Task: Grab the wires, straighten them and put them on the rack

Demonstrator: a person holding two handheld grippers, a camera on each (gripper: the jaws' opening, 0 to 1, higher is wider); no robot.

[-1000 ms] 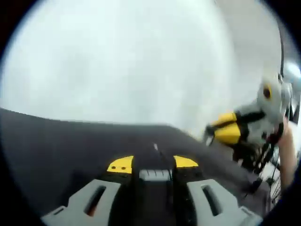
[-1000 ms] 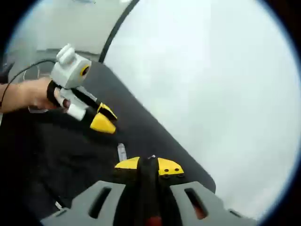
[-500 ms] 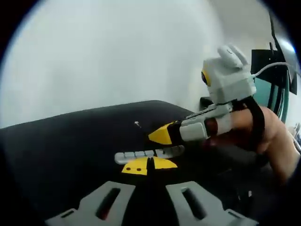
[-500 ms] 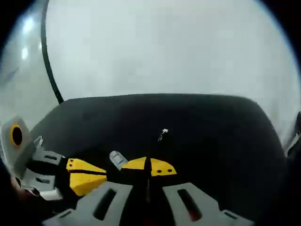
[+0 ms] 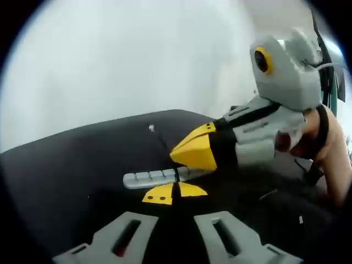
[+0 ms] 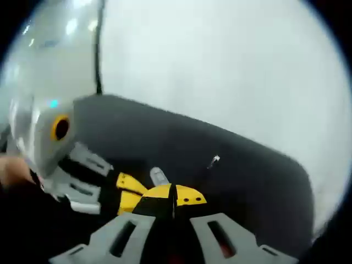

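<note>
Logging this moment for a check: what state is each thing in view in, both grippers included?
Left gripper: yellow tips pressed together, shut, resting by the rack.
Right gripper: yellow tips together, shut; the thin wire between them is too dark to make out.
Grey ridged plastic rack: lying flat on the table, no wire visible on it yet.
Black cloth-covered table: flat, a small white speck on it.

Right gripper (image 5: pixel 192 154) just behind rack (image 5: pixel 151 177), above table (image 5: pixel 66 176)
</note>
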